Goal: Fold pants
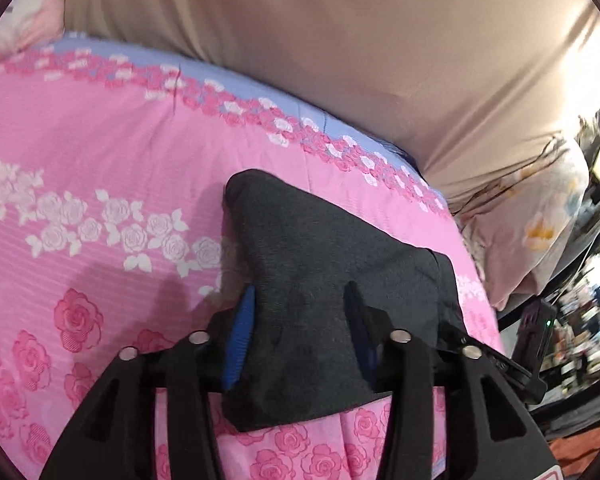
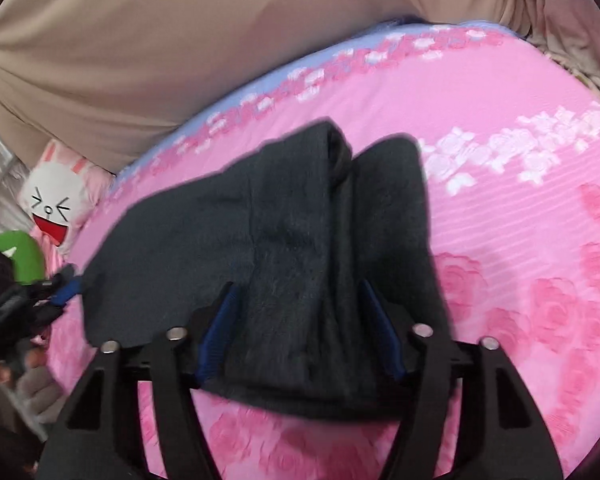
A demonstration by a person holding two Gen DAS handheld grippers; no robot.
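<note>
- The dark grey pants (image 2: 300, 240) lie folded on the pink rose-print bedsheet (image 1: 80, 140), ready for another fold.
- Each hand-held gripper, left (image 1: 300, 340) and right (image 2: 300, 328), straddles cloth; whether either is gripping, I cannot tell.

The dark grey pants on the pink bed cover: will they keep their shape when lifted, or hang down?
The dark grey pants will probably hang down: they already lie in soft folds and bulges. They look like thick knit, so they are likely not slippery on the pink bed cover, and not fragile.
</note>
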